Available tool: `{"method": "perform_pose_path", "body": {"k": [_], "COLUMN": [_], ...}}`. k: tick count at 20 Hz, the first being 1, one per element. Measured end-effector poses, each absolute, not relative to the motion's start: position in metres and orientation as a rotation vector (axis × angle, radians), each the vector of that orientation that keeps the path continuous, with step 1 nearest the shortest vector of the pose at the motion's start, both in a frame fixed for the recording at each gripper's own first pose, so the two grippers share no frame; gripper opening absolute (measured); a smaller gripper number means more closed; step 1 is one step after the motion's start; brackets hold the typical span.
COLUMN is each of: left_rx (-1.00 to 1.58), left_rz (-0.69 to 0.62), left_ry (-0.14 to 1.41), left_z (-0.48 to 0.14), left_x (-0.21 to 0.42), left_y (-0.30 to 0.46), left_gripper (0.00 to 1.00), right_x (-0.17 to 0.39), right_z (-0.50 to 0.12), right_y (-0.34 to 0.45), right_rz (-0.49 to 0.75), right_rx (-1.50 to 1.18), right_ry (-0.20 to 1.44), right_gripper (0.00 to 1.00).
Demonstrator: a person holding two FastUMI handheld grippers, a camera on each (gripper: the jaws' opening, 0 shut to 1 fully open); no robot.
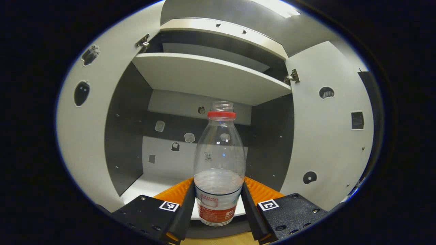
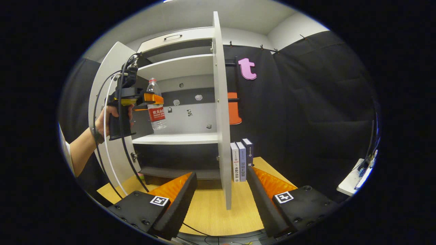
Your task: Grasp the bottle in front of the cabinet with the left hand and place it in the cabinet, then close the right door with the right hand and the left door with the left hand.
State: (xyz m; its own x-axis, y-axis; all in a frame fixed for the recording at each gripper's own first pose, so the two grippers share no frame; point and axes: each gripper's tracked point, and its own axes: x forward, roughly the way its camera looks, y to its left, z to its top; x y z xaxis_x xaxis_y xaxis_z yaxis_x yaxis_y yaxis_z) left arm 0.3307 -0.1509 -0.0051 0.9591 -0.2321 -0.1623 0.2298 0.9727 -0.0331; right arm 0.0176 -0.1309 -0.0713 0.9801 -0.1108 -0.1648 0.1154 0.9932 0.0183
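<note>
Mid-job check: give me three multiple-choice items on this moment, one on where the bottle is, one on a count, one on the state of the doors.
1. Where is the bottle?
A. Lying on the table
B. Held by the left tool in front of the cabinet's middle shelf
C. On the top shelf

2. How many books stand beside the right door?
A. One
B. Three
C. Five

3. What state are the cabinet doors in?
A. Both open
B. Both closed
C. Right closed alone

Answers: 1 B, both fingers press its label; 2 B, three spines show; 3 A, the left door and the right door stand swung out.
</note>
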Motion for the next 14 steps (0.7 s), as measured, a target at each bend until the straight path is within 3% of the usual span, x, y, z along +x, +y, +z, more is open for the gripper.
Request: {"method": "perform_pose_path", "body": {"k": [5, 14], "left_rx": [0.009, 0.017], "left_rz": [-0.249, -0.237], "left_ry": [0.217, 0.303], "left_z": [-0.057, -0.107], "left_x": [0.401, 0.424], "left_y": [-0.155, -0.146], "left_gripper": [0.7, 0.72], "right_x": [0.008, 0.008], "right_z": [-0.077, -0.084], "right_y": [-0.141, -0.147], "right_rz": [-0.26, -0.383], "right_rx": [0.032, 0.082], "right_ry": [0.181, 0.186], "right_gripper": [0.97, 0.96]}}
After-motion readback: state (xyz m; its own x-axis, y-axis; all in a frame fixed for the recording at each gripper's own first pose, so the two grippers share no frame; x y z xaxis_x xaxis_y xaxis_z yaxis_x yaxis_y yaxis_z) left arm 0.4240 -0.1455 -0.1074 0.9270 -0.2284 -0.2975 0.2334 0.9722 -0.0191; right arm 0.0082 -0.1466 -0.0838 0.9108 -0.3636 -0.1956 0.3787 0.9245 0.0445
